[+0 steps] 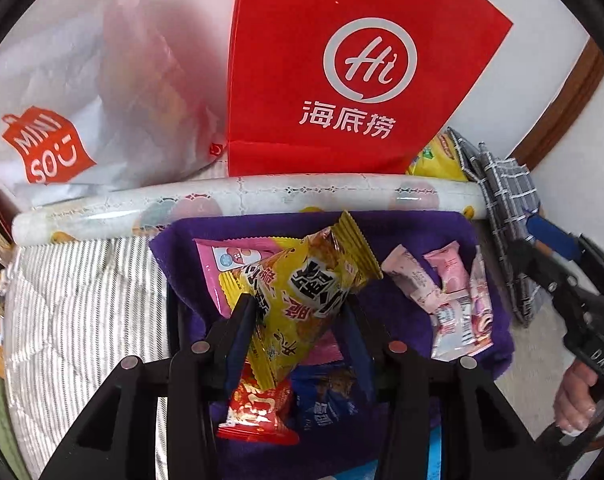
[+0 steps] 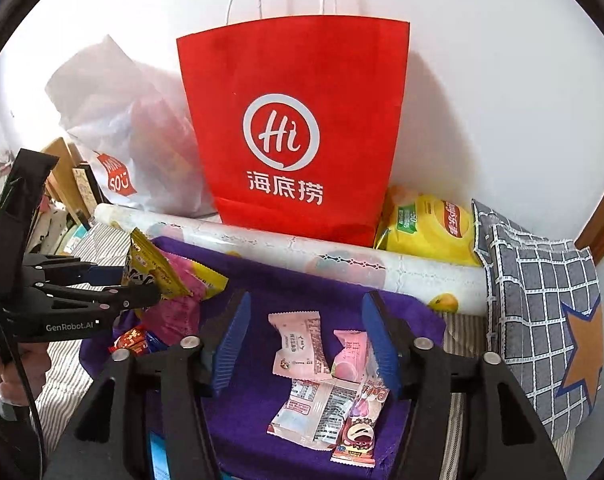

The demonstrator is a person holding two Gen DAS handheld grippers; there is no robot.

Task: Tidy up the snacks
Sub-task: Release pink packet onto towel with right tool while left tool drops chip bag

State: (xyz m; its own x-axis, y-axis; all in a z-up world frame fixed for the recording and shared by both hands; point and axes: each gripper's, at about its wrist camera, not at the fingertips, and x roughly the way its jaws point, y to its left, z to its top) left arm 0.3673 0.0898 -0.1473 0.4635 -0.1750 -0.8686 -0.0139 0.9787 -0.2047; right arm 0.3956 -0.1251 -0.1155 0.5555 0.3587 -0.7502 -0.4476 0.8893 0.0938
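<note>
The left gripper [image 1: 298, 312] clamps a yellow snack packet [image 1: 302, 292] between its pads, lifted clear of the purple cloth [image 1: 381, 312]. Below it lie a red packet [image 1: 258, 412] and a blue packet [image 1: 329, 400]; a pink packet [image 1: 226, 256] sits just behind. The right gripper [image 2: 307, 340] stands with jaws apart and empty above a small heap of pink wrapped sweets [image 2: 321, 384] on the same cloth. Beyond both, a rolled patterned sheet [image 2: 302, 248] lies across a striped bedcover [image 1: 82, 312]. Behind the roll a red paper bag [image 2: 294, 128] stands against the white wall [image 2: 501, 80], a white plastic bag [image 2: 118, 128] to its left, a yellow pouch [image 2: 425, 228] and grey checked cushion [image 2: 541, 312] to its right.
</note>
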